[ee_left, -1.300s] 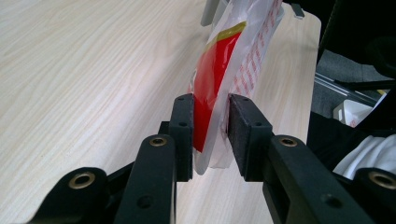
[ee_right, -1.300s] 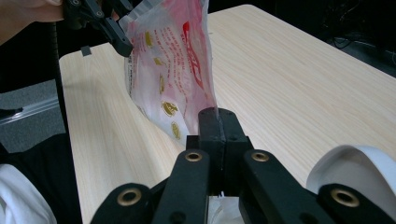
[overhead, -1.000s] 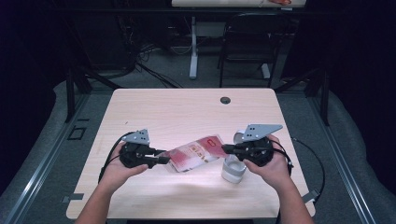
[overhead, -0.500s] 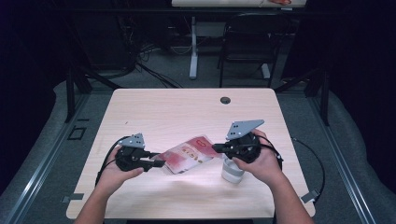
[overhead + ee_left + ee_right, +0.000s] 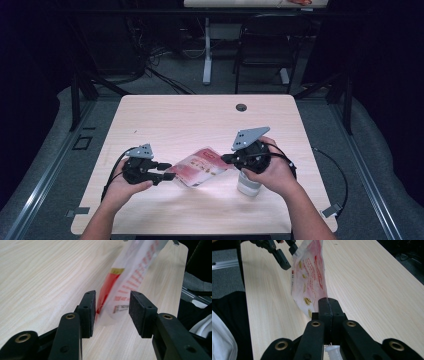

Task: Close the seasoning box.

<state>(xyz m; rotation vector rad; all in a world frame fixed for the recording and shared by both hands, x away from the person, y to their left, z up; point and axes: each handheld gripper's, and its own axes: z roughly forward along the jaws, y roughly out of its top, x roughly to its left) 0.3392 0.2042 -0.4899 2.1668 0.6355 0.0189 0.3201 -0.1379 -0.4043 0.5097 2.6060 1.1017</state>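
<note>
My left gripper [image 5: 170, 171] has just been opening; its jaws now stand apart around the pouch's end, pads off it, and my right hand has drifted left. The right gripper [image 5: 225, 158] is clamped tight on the red-and-white pouch [image 5: 200, 167], holding it above the table [image 5: 200, 120] toward its near edge, white bottle [image 5: 248, 185] just beside.

My two tongs, the left gripper [image 5: 169, 171] and the right gripper [image 5: 225, 159], are matte black, each with flat rectangular pads on jaws pinned by brass-ringed screws, a grey three-cornered plate with small holes at twelve o'clock, and a thin black cable trailing behind.
</note>
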